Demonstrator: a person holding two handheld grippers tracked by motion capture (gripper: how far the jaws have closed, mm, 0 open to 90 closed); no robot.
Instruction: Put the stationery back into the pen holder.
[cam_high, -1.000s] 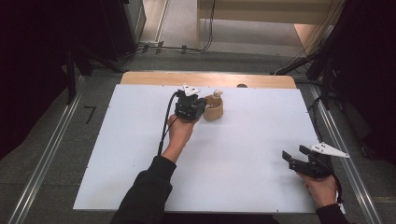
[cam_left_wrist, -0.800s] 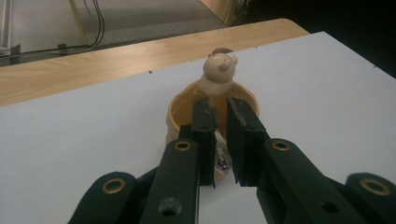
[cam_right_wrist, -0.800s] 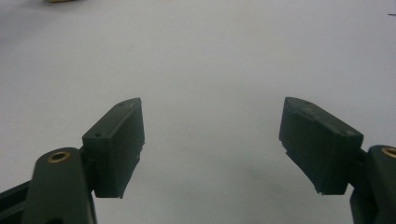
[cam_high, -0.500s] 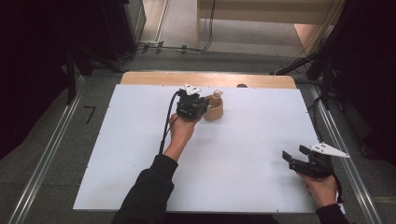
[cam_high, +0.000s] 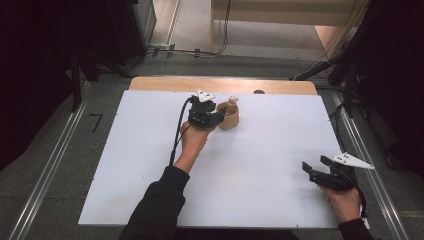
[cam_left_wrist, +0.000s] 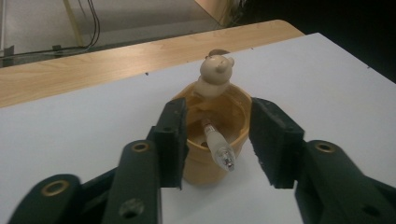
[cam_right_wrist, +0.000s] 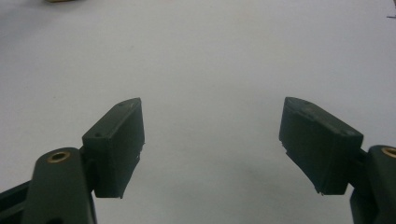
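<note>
1. Sitting at the far middle of the white counter (cam_high: 150, 165), just left of the tan cup (cam_high: 230, 119): left gripper (cam_high: 218, 119), held in a hand (cam_high: 192, 141) coming in from the bottom edge on a dark sleeve (cam_high: 155, 210).
2. Trailing back from that gripper along the forearm: a black cable (cam_high: 176, 140).
3. Standing apart in the left gripper view (cam_left_wrist: 216, 140): both black jaws, one on each side of the cup (cam_left_wrist: 212, 135). Left jaw lying against or just beside the cup wall; right jaw showing a slim gap. Not clamped on anything.
4. Standing upright on the counter (cam_left_wrist: 70, 140): the cup, open mouth up, with a small pale bear figure (cam_left_wrist: 214, 74) perched at its far rim.
5. Leaning out over the cup's near rim toward the camera: a slim pale tube with a shiny tip (cam_left_wrist: 218, 148), lower end down inside the cup.
6. Running along the far edge behind the white sheet: a bare wooden strip of counter (cam_high: 165, 84).
7. Resting low at the near right corner, well apart from the cup: right gripper (cam_high: 312, 170), held in the other hand (cam_high: 345, 202).
8. Gaping wide in the right gripper view (cam_right_wrist: 212, 135): both jaws over bare white counter (cam_right_wrist: 210, 56), holding nothing.
</note>
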